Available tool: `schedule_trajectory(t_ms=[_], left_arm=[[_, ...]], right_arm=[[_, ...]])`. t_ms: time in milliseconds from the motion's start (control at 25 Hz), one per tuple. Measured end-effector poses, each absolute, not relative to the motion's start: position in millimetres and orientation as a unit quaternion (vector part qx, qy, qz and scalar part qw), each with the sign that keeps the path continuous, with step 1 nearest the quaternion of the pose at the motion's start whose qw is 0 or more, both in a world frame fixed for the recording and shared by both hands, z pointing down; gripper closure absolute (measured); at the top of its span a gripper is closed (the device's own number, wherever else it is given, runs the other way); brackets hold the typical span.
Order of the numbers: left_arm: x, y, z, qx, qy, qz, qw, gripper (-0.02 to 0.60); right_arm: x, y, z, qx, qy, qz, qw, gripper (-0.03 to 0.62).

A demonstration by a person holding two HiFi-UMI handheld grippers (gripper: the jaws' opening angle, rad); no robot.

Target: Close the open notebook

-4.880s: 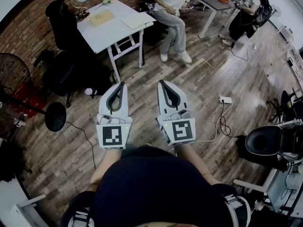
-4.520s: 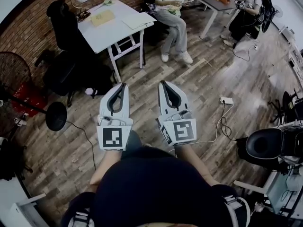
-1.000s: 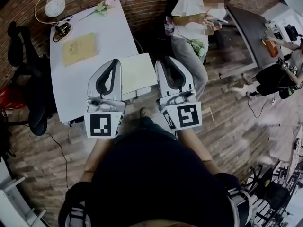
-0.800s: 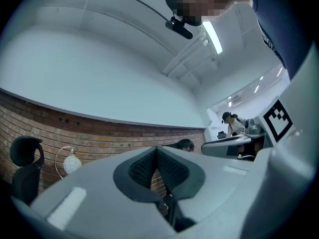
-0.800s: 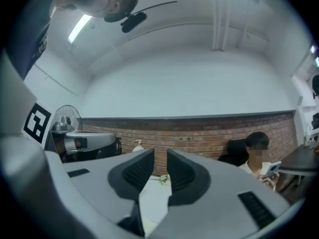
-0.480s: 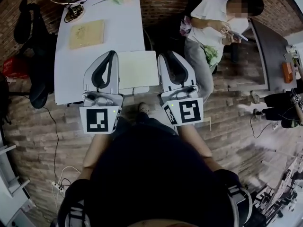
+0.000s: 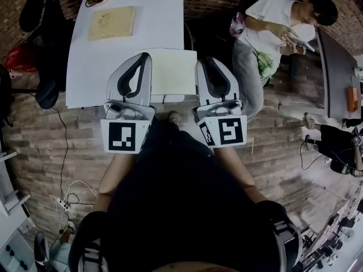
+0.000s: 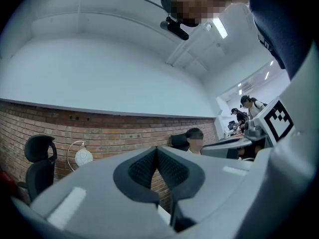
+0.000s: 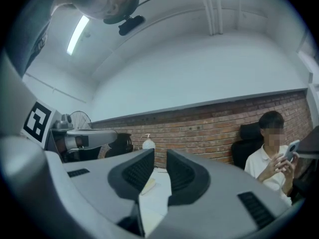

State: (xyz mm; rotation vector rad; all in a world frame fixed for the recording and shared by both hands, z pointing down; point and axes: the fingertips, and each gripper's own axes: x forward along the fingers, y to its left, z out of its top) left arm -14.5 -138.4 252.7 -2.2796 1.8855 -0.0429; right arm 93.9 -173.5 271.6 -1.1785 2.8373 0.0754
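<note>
The left gripper (image 7: 144, 56) has its fingers closed tip to tip on nothing, and the right gripper (image 7: 205, 60) shows a narrow, empty gap. Earlier the table (image 7: 91, 78) stood well off across the floor; now both grippers hang over its near edge. The notebook (image 7: 170, 72) lies open and flat at the near right corner, between the grippers and untouched. Its edges are square to the table, and its long axis cannot be told. A tan pad (image 7: 112, 22) lies farther back.
</note>
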Motion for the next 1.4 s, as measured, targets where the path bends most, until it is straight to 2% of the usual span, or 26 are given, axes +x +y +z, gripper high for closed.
schedule_trajectory(t_ms=[600,1400], left_arm=[[2,-166,308,-0.817,0.569,-0.051,0.076,0.586],[43,-180,411,-0.87,0.477,-0.124,0.009,0.586]], right_arm=[[97,-180,317,-0.409,0.912,0.017,0.02,0.546],[127,-179,436,-0.453,0.888,-0.04,-0.073,0.546]])
